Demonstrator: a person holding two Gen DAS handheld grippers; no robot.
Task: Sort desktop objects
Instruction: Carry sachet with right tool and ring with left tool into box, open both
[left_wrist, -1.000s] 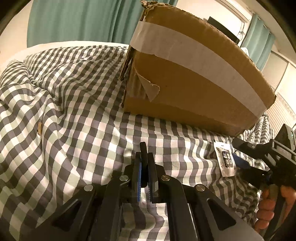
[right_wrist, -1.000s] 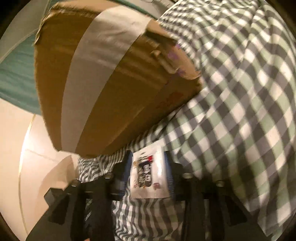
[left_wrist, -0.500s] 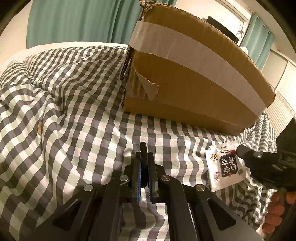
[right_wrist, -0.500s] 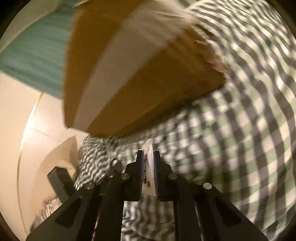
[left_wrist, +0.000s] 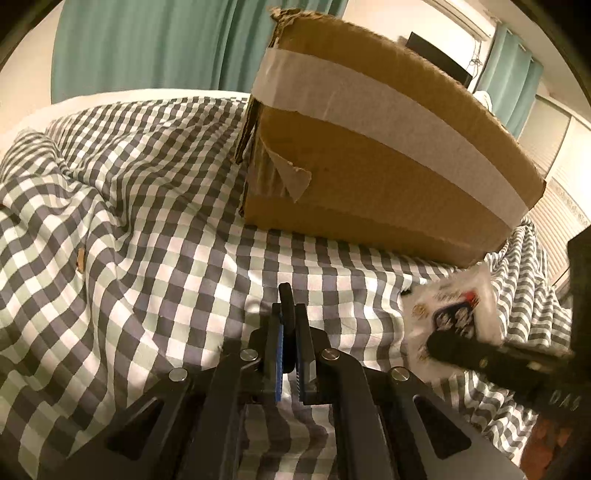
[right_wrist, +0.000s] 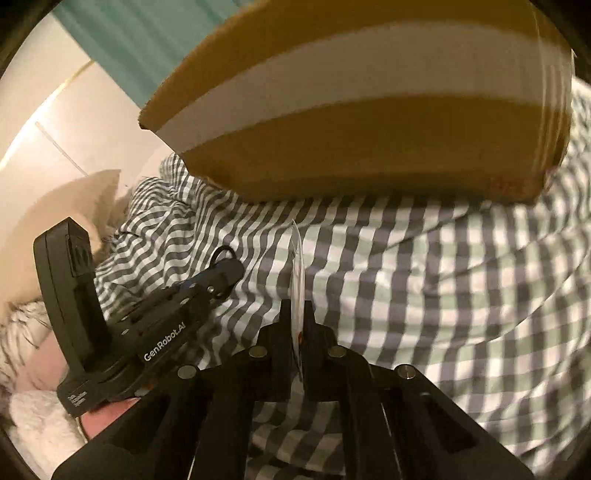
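- Since a second ago the right gripper (right_wrist: 297, 325) has clamped its fingers on the white sachet (left_wrist: 452, 317) and lifted it edge-on above the checked bedspread (left_wrist: 147, 221), near the taped cardboard box (left_wrist: 369, 147).
- The left gripper (left_wrist: 290, 332) is unmoved, fingers together, holding nothing.
- Only the right wrist view shows "GenRobot.AI" lettering; the sachet print is blurred.

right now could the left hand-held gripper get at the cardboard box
Probably yes. The left hand-held gripper is shut and empty, and only bare checked cloth lies between it and the cardboard box. The right hand-held gripper, pinching a white packet, sits off to the side.
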